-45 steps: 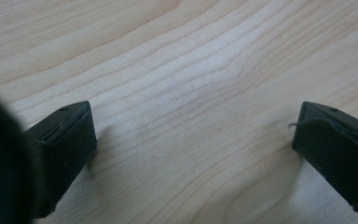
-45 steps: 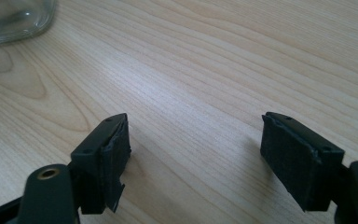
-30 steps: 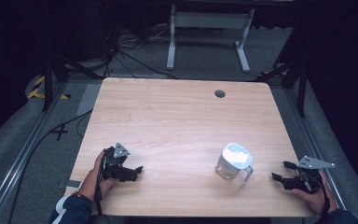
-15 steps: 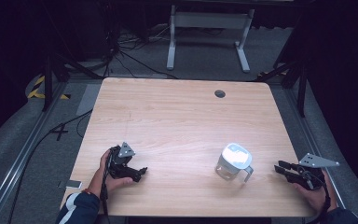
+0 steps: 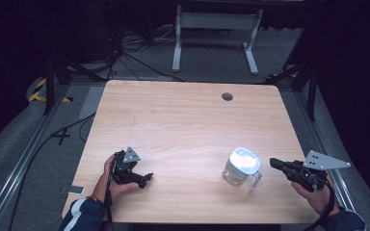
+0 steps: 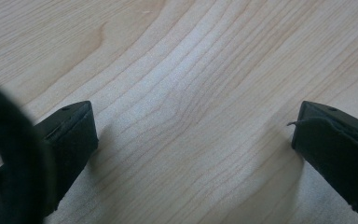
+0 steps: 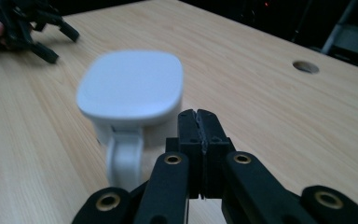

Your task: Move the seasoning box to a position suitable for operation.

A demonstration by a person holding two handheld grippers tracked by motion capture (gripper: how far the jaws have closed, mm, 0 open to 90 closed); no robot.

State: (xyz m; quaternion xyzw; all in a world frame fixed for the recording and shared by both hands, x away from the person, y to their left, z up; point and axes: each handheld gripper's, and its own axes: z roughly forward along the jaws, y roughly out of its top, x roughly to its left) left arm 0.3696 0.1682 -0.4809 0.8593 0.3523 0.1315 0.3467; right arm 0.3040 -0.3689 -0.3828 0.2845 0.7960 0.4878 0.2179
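One lidded jug (image 5: 241, 166) standing upright on surface (image 5: 188, 120), handle pointing toward right gripper (image 5: 275, 163). Two grippers: right sitting just beside jug, jaws pressed together, holding nothing; left gripper (image 5: 147, 177) resting well apart from jug, jaws gaping wide, empty.

A clear plastic jug with a white, rounded-square lid (image 5: 241, 166) stands upright on the light wooden table (image 5: 188, 120). The lid is closed and lies flat on top; the see-through body below it narrows slightly toward the base. A white handle (image 7: 125, 161) runs down the side that faces the right gripper (image 5: 275, 163). The jug stands just in front of that gripper's closed jaws, near them but apart from them, with the handle slightly to one side of the jaw tips in the right gripper view. It is well apart from the left gripper (image 5: 146, 178), which sits across the table from it.
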